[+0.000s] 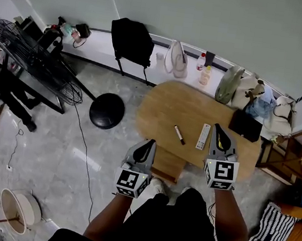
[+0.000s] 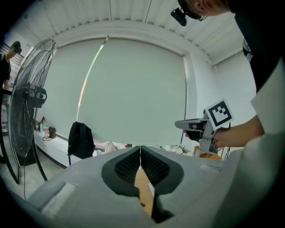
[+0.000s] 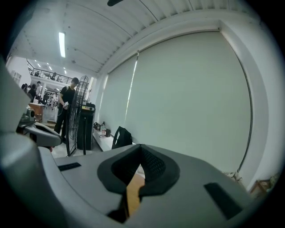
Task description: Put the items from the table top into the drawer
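Observation:
A round wooden table (image 1: 163, 110) carries a dark marker pen (image 1: 179, 135), a white remote control (image 1: 203, 137) and a black flat pouch (image 1: 245, 125). A wooden drawer unit (image 1: 168, 166) sits under the table's near edge. My left gripper (image 1: 150, 143) hovers at the table's near edge, left of the pen, jaws shut and empty. My right gripper (image 1: 218, 128) is over the table just right of the remote, jaws shut with nothing between them. In the left gripper view the right gripper (image 2: 187, 125) shows at the right.
A black round stool (image 1: 107, 110) stands left of the table. Bags (image 1: 254, 94), bottles (image 1: 205, 74) and a black backpack (image 1: 131, 40) line the window ledge behind. A large fan (image 1: 34, 55) stands at the left, a wooden shelf (image 1: 286, 157) at the right.

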`<move>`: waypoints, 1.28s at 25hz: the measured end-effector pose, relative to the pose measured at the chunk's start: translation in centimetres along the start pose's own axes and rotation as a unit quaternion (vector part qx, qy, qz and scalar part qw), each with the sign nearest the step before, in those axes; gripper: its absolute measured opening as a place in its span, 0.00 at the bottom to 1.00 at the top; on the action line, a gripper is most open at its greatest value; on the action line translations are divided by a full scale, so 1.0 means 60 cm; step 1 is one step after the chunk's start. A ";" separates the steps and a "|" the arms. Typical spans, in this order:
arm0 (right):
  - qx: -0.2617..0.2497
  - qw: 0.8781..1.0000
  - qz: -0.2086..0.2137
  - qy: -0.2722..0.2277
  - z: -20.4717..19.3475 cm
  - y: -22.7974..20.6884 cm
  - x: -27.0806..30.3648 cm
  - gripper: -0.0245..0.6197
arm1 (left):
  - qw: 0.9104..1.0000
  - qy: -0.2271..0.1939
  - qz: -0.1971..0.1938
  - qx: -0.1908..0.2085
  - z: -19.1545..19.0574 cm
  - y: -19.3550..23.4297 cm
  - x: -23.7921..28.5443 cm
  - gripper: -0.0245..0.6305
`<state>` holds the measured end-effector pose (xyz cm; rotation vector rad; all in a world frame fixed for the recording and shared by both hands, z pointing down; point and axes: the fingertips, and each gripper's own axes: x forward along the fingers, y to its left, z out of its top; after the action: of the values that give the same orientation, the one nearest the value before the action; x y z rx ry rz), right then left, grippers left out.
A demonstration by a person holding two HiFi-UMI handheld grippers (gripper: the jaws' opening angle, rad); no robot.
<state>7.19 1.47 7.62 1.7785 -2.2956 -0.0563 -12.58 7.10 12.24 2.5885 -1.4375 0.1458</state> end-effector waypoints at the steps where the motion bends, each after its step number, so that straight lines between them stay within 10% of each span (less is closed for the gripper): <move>1: -0.002 1.000 0.001 0.002 -0.002 -0.004 0.011 0.03 | 1.000 0.006 -0.002 -0.001 -0.005 0.001 0.007 0.07; 12: 0.016 0.998 0.042 0.039 -0.067 -0.040 0.103 0.04 | 0.999 0.027 0.019 0.000 -0.018 0.007 0.104 0.07; 24: 0.023 0.979 0.142 0.146 -0.291 0.033 0.199 0.05 | 0.995 0.087 0.039 -0.018 -0.170 0.050 0.185 0.07; 32: 0.018 0.953 0.206 0.223 -0.495 0.116 0.275 0.38 | 0.992 0.104 0.049 -0.045 -0.316 0.083 0.217 0.07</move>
<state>2.95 -9.16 40.34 1.1372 -2.2692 0.4182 -9.93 -2.51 33.60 2.3546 -1.4586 0.3449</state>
